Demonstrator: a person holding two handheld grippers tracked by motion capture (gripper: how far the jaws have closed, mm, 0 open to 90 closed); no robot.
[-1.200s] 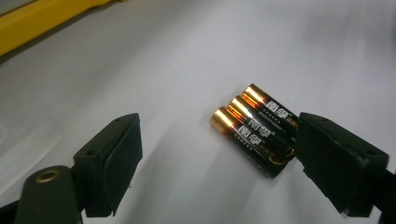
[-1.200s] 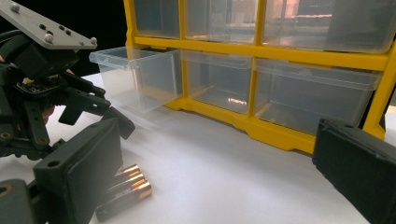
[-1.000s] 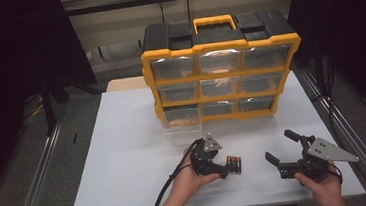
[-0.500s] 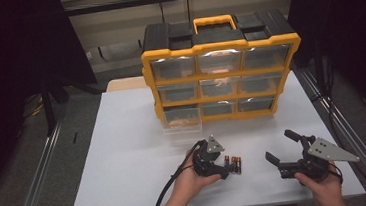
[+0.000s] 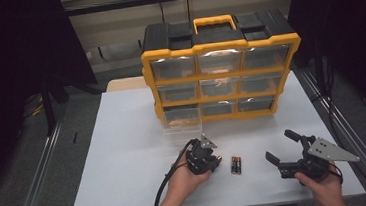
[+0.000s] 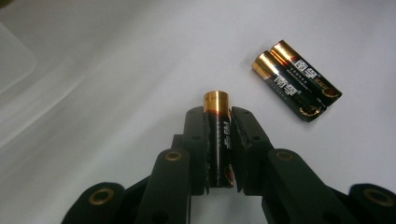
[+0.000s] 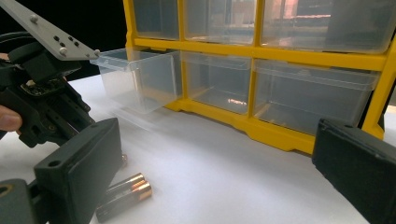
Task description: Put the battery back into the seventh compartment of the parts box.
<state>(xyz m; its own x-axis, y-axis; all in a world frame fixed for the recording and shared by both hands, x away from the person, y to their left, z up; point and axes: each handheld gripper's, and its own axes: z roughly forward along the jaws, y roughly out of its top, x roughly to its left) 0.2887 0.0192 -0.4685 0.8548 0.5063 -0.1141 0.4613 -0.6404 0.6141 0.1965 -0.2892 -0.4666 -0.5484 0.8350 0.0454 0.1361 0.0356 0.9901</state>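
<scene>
Your left gripper (image 6: 219, 140) has just been closing, and its jaws now clamp one battery (image 6: 217, 135) by the sides, gold cap poking out past the tips. Whether that battery rests on the table (image 5: 125, 153) or rides just above it is hard to tell; in the high view the gripper (image 5: 211, 161) hides it almost entirely.

From those jaws, at about two o'clock in the left gripper view, two more batteries (image 6: 296, 80) lie side by side, touching, flat on the white top. In the high view they sit at three o'clock of your left gripper, between both tools.

Your right gripper (image 5: 282, 160) hangs wide apart, nothing between its jaws; in its own view both are cut off by the frame's edges.

Beyond, at twelve o'clock, stands the yellow organizer (image 5: 221, 79). Its bottom-left drawer (image 5: 181, 119) is pulled out; the contents of the drawers are too dim to make out.
</scene>
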